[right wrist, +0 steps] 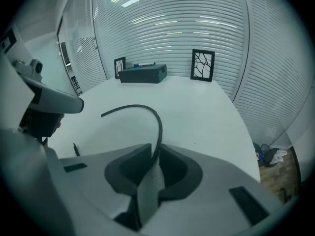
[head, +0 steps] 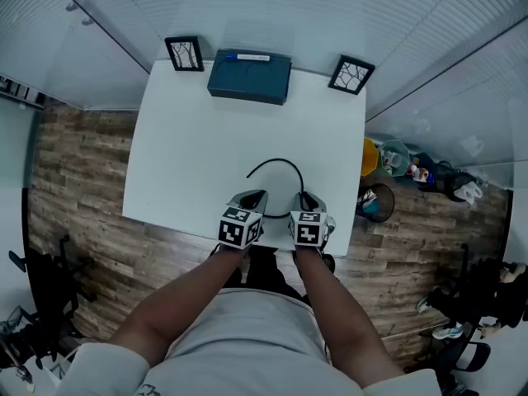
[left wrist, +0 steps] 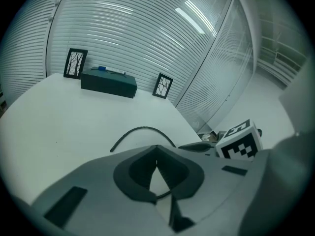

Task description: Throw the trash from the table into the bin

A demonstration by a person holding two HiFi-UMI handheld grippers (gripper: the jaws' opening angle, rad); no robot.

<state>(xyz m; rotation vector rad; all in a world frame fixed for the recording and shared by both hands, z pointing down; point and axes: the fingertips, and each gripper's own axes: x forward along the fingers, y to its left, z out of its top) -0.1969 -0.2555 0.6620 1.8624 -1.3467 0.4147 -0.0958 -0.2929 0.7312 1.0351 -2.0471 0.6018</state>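
Black cable (right wrist: pixel 158 121) curves away across the table (head: pixel 198 155) from the right gripper (right wrist: pixel 153 156), which pinches its near end, the left gripper (left wrist: pixel 157 150) just beside, jaws pressed together.

At the table (head: pixel 190 151) near edge I read left gripper (head: pixel 254 196) and right gripper (head: pixel 306 197); black cable (head: pixel 276 162) arcs just inboard.

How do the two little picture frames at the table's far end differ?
The left frame stands square to the far edge of the table; the right frame is turned at an angle. The left frame sits close beside the dark box; the right frame stands further from it. Both are upright, black-rimmed, showing dark branching lines on white.
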